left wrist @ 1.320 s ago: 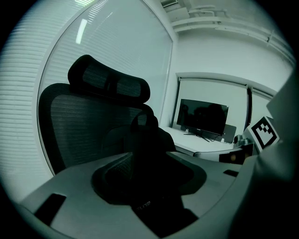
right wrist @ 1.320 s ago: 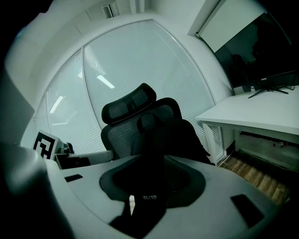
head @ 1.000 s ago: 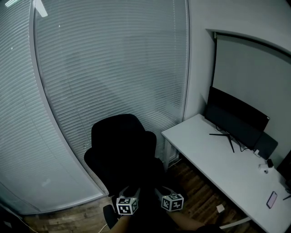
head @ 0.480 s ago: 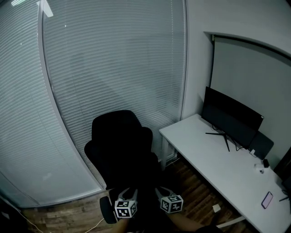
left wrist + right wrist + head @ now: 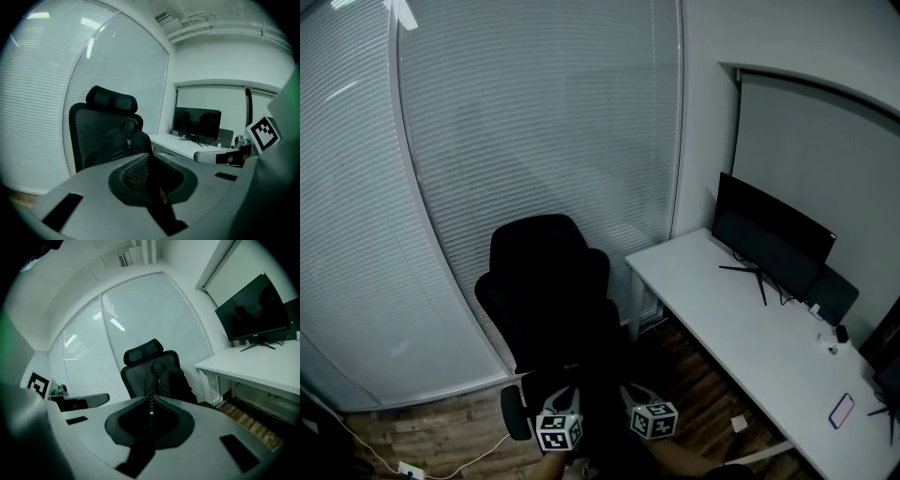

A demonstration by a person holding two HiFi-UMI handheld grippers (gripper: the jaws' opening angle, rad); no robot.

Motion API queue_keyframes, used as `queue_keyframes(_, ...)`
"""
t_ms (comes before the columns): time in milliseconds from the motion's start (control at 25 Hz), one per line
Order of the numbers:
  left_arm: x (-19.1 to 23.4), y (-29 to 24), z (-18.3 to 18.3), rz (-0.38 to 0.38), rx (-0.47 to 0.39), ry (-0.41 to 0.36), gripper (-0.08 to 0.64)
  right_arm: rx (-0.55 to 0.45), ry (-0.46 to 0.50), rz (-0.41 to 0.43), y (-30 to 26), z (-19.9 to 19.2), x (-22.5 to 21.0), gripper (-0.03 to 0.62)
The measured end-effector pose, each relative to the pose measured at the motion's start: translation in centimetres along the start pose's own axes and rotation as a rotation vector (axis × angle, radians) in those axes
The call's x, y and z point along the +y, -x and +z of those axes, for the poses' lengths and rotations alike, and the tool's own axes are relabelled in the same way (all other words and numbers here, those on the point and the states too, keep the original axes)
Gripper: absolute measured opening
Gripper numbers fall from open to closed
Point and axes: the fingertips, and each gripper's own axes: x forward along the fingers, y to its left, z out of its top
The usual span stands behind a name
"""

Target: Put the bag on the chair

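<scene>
A black office chair (image 5: 546, 281) stands before the blinds. A black backpack (image 5: 125, 140) sits upright on its seat and leans on the mesh backrest; the right gripper view also shows the backpack (image 5: 171, 380). In the head view it merges with the dark chair. Both grippers hover side by side in front of the chair, apart from the bag. My left gripper (image 5: 151, 169) is closing, its jaws nearly together with nothing between them. The jaws of my right gripper (image 5: 151, 412) are together and empty.
A long white desk (image 5: 741, 328) runs along the right wall and carries a dark monitor (image 5: 769, 234) and a phone (image 5: 841, 410). Window blinds (image 5: 534, 122) curve behind the chair. A cable and socket (image 5: 403, 466) lie on the wooden floor at the left.
The head view has drawn back slightly, so the chair sits a little higher in frame. Both marker cubes stay at the bottom edge. The bag has not moved.
</scene>
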Motion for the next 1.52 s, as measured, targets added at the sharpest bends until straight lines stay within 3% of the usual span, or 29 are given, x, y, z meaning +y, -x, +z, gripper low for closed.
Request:
queue_keyframes(880,-8.1,9.6,-5.4,0.010,0.015,0.030,0.028,0.036,-0.016,0.057,11.0,-5.5,1.4,0.057)
queue_keyframes(1520,-11.2,14.2,-8.9,0.043,0.011,0.039,0.026,0.051,-0.006,0.088,16.3,-8.7,2.1,0.054)
